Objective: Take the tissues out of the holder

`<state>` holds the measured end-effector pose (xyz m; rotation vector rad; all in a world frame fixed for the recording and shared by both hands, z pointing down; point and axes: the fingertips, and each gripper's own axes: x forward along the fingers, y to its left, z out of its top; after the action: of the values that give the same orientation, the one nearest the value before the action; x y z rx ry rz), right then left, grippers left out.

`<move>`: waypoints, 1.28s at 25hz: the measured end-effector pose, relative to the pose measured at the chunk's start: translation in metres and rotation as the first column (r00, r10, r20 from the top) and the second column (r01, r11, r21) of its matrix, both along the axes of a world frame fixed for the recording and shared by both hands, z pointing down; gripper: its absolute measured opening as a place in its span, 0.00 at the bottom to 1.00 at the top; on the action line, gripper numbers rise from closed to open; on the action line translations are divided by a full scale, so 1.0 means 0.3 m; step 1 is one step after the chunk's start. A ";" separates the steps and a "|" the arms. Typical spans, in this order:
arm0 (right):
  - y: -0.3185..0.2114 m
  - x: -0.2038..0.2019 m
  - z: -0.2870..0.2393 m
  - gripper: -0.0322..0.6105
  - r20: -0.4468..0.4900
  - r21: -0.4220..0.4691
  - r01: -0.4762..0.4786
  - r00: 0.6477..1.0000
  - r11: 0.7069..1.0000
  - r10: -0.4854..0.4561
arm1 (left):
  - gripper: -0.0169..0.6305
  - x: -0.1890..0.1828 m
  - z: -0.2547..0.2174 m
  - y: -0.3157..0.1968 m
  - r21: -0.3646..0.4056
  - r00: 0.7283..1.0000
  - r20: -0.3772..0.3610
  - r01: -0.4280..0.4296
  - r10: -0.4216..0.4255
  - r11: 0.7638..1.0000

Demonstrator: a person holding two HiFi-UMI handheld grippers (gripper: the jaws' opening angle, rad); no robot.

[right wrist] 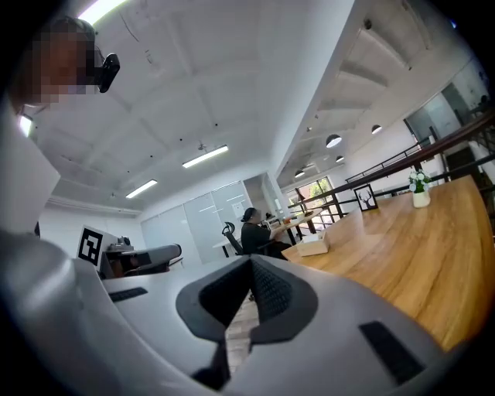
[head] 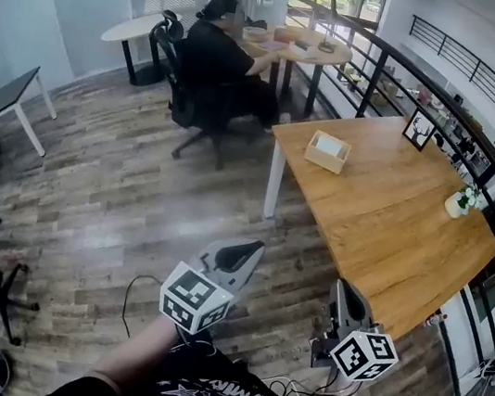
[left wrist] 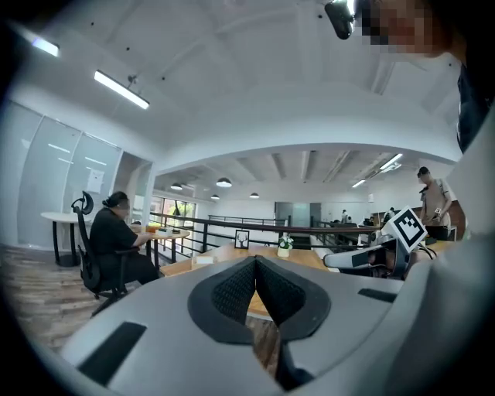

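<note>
The tissue holder [head: 328,151] is a light wooden box with a white tissue showing in its top slot. It stands near the far left corner of the wooden table [head: 384,225]. Both grippers hang over the floor, well short of the table. My left gripper [head: 243,250] is shut, its black pads meeting at the tip with nothing between them [left wrist: 255,260]. My right gripper [head: 345,294] is shut and empty too [right wrist: 250,260]. The holder appears small and far off in the left gripper view [left wrist: 203,260] and in the right gripper view [right wrist: 313,244].
A person [head: 217,56] sits on an office chair at a round table behind the wooden one. A picture frame [head: 418,130] and a small flower pot [head: 458,201] stand on the wooden table. A black railing [head: 481,147] runs along its far side. Cables [head: 132,300] lie on the floor.
</note>
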<state>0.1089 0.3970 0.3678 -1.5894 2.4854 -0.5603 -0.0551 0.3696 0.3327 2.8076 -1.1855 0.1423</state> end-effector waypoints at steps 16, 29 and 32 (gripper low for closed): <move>0.047 -0.012 0.067 0.07 0.052 -0.063 0.117 0.992 0.991 -0.114 | 0.05 0.090 0.039 0.041 -0.038 0.999 0.030 -0.030 0.031 0.999; -0.119 -0.052 0.124 0.07 0.036 -0.058 0.102 0.994 0.993 -0.100 | 0.05 0.058 0.117 -0.137 -0.102 0.995 -0.006 -0.096 0.096 0.990; -0.199 -0.050 0.133 0.07 -0.001 -0.079 0.068 0.998 0.995 -0.068 | 0.05 0.057 0.135 -0.222 -0.103 0.991 -0.015 -0.131 0.130 0.986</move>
<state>0.0940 0.3372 0.4078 -1.5383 2.5586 -0.6735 -0.0380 0.3029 0.3732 2.7907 -0.9624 0.1958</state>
